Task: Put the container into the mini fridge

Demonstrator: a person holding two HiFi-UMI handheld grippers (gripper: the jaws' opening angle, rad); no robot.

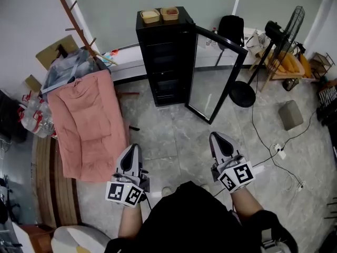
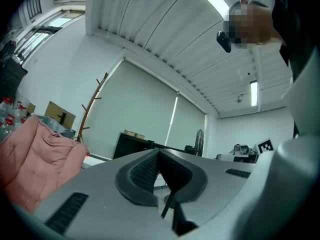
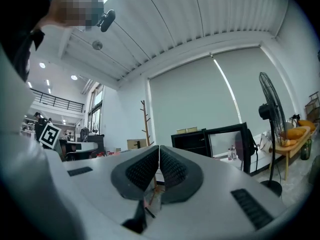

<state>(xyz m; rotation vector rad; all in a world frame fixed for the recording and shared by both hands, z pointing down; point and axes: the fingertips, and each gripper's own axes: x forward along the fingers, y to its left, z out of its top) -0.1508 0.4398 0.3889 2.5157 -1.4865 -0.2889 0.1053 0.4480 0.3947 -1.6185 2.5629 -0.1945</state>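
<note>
The left container point(image 1: 150, 16) is a shallow, pale tan rectangle. The right container point(image 1: 169, 13) is alike but darker inside. These two lie side by side on top of the one black mini fridge point(image 1: 166, 62), long axes running across it. The fridge's glass door point(image 1: 217, 75) stands swung open. The left gripper point(image 1: 131, 151) and right gripper point(image 1: 219, 140) are well short of it, each closed and empty.

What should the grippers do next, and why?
Probably move closer to the fridge first. Its door is already open, but the two containers sit on top of it, well away from the person. The left gripper and right gripper are shut and hold nothing, so neither looks able to reach a container from here.
</note>
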